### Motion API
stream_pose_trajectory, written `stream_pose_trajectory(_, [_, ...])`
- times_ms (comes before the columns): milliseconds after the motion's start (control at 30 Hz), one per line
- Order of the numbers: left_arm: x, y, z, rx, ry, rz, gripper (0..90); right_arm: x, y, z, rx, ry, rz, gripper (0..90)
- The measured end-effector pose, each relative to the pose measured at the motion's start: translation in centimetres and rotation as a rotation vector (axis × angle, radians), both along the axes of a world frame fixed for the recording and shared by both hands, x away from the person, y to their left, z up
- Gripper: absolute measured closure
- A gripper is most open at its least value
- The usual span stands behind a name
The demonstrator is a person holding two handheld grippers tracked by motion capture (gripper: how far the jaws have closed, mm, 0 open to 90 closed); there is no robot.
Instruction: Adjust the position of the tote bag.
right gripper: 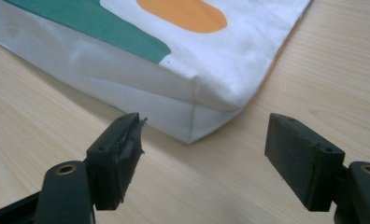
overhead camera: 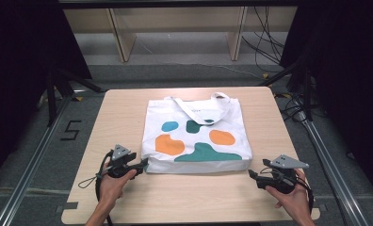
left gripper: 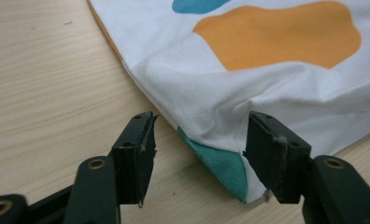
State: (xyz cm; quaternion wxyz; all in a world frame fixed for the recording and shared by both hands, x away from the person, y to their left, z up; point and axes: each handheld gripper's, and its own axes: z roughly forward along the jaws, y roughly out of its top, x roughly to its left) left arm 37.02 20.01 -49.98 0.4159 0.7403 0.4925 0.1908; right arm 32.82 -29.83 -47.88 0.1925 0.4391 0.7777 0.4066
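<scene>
The left gripper (left gripper: 199,140) straddles the tote bag's (overhead camera: 196,136) near corner, jaws spread; the right gripper (right gripper: 204,154) gapes just short of the other corner.

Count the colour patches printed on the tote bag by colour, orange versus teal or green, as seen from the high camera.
On the tote bag, high view:
Orange patches: 2
Teal or green patches: 4, one of them small under the handle
Total: 6

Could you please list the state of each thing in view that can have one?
tote bag: lying flat on the table, handles folded over its top, near left corner bunched.
left gripper: open, jaws either side of the bag's near left corner.
right gripper: open, just short of the bag's near right corner, not touching.
</scene>
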Motion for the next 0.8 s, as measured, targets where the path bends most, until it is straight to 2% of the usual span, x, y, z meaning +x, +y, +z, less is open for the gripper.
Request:
stream_pose_trajectory(33, [0.3, 0.2, -0.2, 0.032, 0.019, -0.03, 43.2, 0.2, 0.0, 0.0, -0.009, -0.01, 0.009, 28.2])
stream_pose_trajectory(67, [0.6, 0.0, -0.4, 0.046, 0.024, -0.04, 45.3, 0.3, 0.1, 0.0, -0.018, -0.007, 0.003, 29.0])
stream_pose_trajectory(100, [0.6, 0.0, -0.4, 0.046, 0.024, -0.04, 46.6, 0.3, 0.1, 0.0, -0.018, -0.007, 0.003, 29.0])
stream_pose_trajectory(133, [1.0, -0.1, -0.7, 0.06, 0.036, -0.065, 49.5, 0.5, 0.2, 0.0, -0.03, 0.001, -0.01, 30.0])
stream_pose_trajectory(167, [1.2, -0.1, -0.8, 0.062, 0.031, -0.076, 51.0, 1.0, 0.1, -0.2, -0.036, -0.011, 0.009, 30.7])
stream_pose_trajectory(267, [1.5, -0.2, -1.0, 0.068, 0.039, -0.089, 54.6, 1.3, 0.1, -0.2, -0.042, -0.008, 0.019, 33.5])
stream_pose_trajectory(300, [1.5, -0.2, -1.1, 0.069, 0.031, -0.113, 61.1, 1.3, 0.6, -0.2, -0.043, 0.005, 0.004, 36.5])
stream_pose_trajectory(333, [1.5, -0.2, -1.1, 0.069, 0.031, -0.113, 65.2, 1.8, 0.6, -0.3, -0.076, -0.035, 0.031, 37.2])
stream_pose_trajectory(367, [1.5, -0.3, -1.1, 0.069, 0.019, -0.112, 68.6, 2.1, 0.8, -0.3, -0.086, -0.042, 0.043, 38.2])
stream_pose_trajectory(400, [1.5, -0.2, -0.9, 0.113, 0.022, -0.134, 68.6, 2.1, 0.8, -0.3, -0.086, -0.042, 0.043, 38.2])
stream_pose_trajectory(433, [1.4, -0.4, -1.0, 0.104, 0.019, -0.131, 71.2, 2.0, 1.2, -0.2, -0.07, -0.012, 0.029, 39.0])
stream_pose_trajectory(467, [1.4, -0.4, -1.0, 0.127, 0.021, -0.146, 74.8, 2.8, 1.4, -0.2, -0.06, -0.029, 0.058, 39.3])
stream_pose_trajectory(500, [1.4, -0.4, -1.0, 0.127, 0.021, -0.146, 76.0, 2.8, 1.4, -0.2, -0.06, -0.029, 0.058, 39.3])
stream_pose_trajectory(533, [1.3, -0.6, -1.1, 0.11, 0.022, -0.135, 76.0, 3.0, 1.6, -0.2, -0.06, -0.022, 0.061, 40.8])
stream_pose_trajectory(567, [1.2, -0.7, -1.2, 0.112, 0.016, -0.141, 77.1, 3.2, 1.8, -0.2, -0.061, -0.043, 0.069, 43.1])
stream_pose_trajectory(600, [1.1, -0.7, -1.1, 0.13, 0.027, -0.154, 78.2, 3.3, 2.1, -0.2, -0.083, -0.042, 0.072, 45.4])
stream_pose_trajectory(667, [0.6, -1.2, -1.1, 0.142, 0.013, -0.159, 78.4, 3.5, 2.2, -0.2, -0.148, -0.065, 0.084, 48.6])
stream_pose_trajectory(733, [0.5, -1.3, -1.1, 0.151, 0.012, -0.17, 78.4, 3.5, 2.3, -0.2, -0.162, -0.059, 0.074, 50.4])
stream_pose_trajectory(767, [0.2, -1.4, -1.0, 0.168, 0.005, -0.18, 78.3, 3.8, 2.2, -0.3, -0.172, -0.067, 0.075, 53.9])
stream_pose_trajectory(800, [0.0, -1.5, -1.0, 0.162, 0.016, -0.184, 78.3, 4.3, 2.0, -0.4, -0.205, -0.076, 0.088, 63.2])
